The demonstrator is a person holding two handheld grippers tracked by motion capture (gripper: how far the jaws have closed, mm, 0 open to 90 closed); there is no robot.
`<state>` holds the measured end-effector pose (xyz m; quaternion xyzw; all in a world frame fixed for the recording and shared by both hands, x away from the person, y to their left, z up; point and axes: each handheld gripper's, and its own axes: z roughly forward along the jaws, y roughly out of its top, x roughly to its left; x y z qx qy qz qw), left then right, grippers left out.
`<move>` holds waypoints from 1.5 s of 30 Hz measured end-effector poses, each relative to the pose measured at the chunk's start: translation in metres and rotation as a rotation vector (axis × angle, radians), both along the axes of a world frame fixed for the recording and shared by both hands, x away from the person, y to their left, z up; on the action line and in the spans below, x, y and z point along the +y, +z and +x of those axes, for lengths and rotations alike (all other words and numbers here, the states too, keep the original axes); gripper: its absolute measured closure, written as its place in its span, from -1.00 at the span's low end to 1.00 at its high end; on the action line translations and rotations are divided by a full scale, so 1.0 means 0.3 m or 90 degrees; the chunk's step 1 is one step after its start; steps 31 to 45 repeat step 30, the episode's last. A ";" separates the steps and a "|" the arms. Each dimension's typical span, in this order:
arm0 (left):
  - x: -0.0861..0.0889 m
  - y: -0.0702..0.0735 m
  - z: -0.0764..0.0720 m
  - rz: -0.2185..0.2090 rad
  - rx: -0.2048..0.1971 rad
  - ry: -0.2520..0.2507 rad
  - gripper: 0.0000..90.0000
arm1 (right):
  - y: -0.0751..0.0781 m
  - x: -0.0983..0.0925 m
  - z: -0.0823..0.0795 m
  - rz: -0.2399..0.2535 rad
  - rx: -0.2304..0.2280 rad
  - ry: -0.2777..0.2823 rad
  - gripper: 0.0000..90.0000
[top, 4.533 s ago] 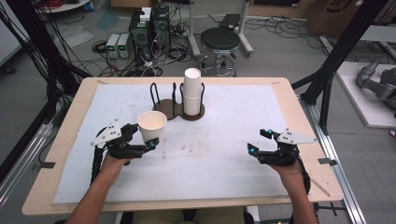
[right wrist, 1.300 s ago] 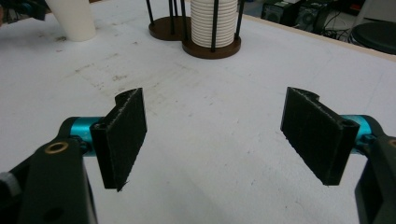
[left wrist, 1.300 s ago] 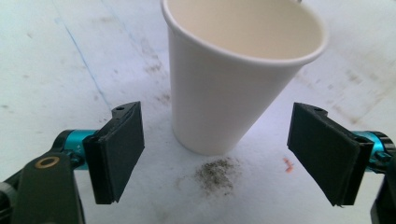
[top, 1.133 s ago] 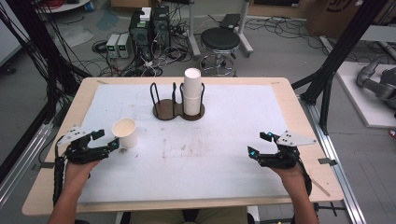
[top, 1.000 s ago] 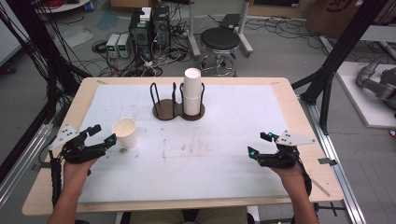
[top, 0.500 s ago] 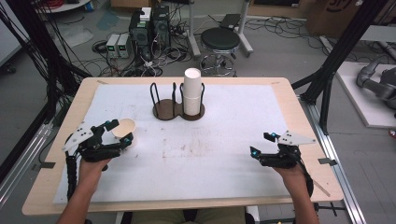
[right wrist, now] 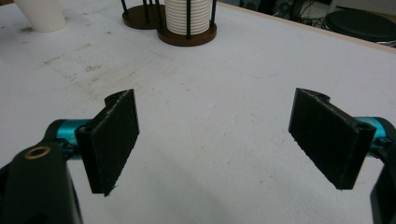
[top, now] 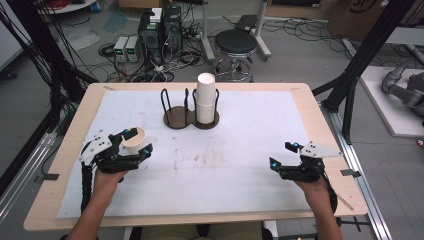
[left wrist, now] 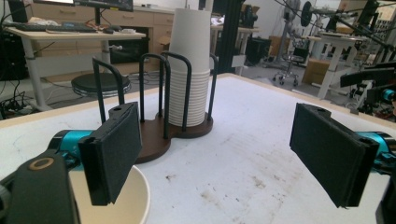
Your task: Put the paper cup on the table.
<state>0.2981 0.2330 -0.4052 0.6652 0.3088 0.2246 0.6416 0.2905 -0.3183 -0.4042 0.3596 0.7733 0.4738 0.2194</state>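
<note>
No legible writing seen. My left gripper (top: 136, 142) fingers wide apart, straddling cup (top: 133, 139), rim partly hidden. My right gripper (top: 283, 155) at 4 o'clock, fingers wide, empty.

No text, label, brand, number or sign can be read anywhere. The cardboard box (top: 361, 12) on the floor at the far right of the high view carries a dark printed mark, cut off by the top edge and too blurred to make out.
</note>
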 end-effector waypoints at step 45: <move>-0.024 -0.013 0.001 0.003 -0.001 -0.013 -0.62 | 0.000 0.007 -0.015 0.005 -0.002 0.007 -0.64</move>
